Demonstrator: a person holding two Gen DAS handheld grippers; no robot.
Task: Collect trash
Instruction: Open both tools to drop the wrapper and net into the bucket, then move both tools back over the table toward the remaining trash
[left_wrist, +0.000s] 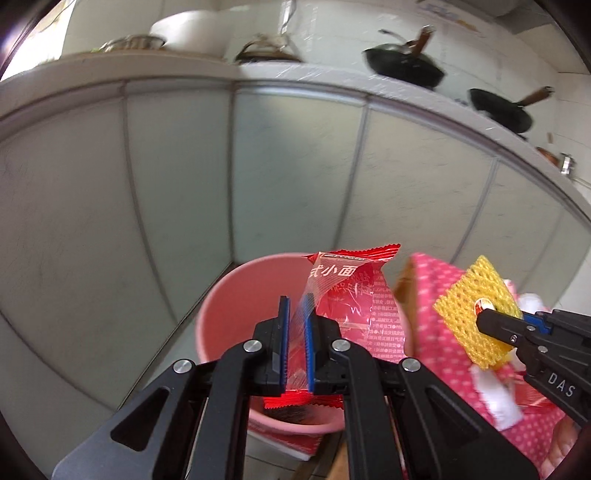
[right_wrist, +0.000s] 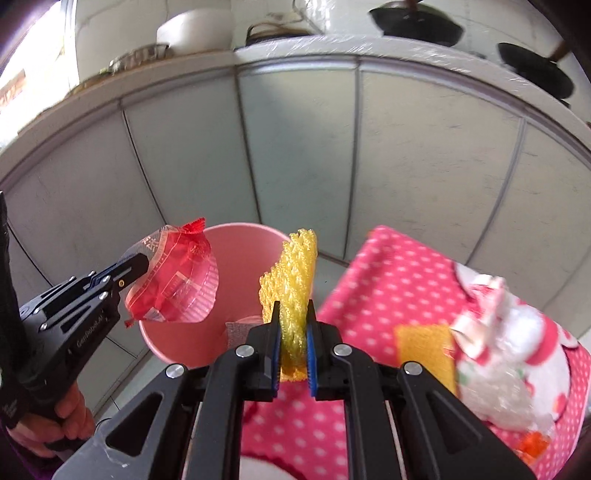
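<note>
Red wrapper (left_wrist: 347, 306) and yellow foam net (right_wrist: 291, 295) gripped above bucket (left_wrist: 236, 295).

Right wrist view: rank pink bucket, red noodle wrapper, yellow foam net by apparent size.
1. pink bucket, largest by far.
2. red noodle wrapper.
3. yellow foam net, smallest as it shows; the fingers hide part of it, so 2 and 3 are close.

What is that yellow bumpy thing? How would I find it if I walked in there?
Find the pink bucket on the floor in front of the grey cabinet doors, beside the pink polka-dot cloth. Just at its rim, the right gripper pinches a yellow foam net. Its holey, honeycomb mesh sets it apart from the shiny red wrapper in the left gripper.
</note>
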